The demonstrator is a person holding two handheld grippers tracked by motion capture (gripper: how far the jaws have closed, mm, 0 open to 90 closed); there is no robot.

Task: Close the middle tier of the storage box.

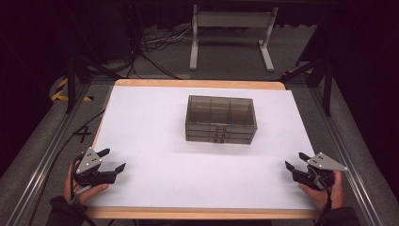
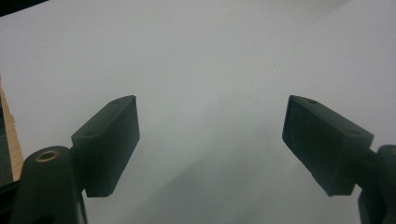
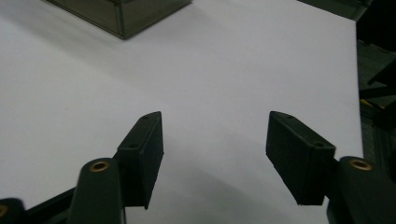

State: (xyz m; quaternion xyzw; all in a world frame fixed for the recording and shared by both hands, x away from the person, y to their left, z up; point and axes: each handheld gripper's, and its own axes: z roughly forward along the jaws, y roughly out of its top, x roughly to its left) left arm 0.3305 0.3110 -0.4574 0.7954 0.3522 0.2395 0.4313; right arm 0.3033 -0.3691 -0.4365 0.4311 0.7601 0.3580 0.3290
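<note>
A dark, see-through plastic box (image 1: 220, 118) with compartments and a closed lid stands in the middle of the white table top (image 1: 155, 136), toward the back. My left gripper (image 1: 114, 159) rests at the front left corner, held in a hand, jaws apart with nothing between them. In the left gripper view its gripper (image 2: 212, 140) looks over bare white surface. My right gripper (image 1: 295, 160) sits at the front right, also open and empty. In the right gripper view its gripper (image 3: 215, 149) points toward the box's corner (image 3: 122, 14) at the top left.
The white sheet lies on a wooden board whose edge (image 1: 197, 213) shows along the front and back. Metal rails (image 1: 44, 160) run along both sides of the table. A grey stand (image 1: 230, 33) and cables (image 1: 155, 44) sit on the floor behind.
</note>
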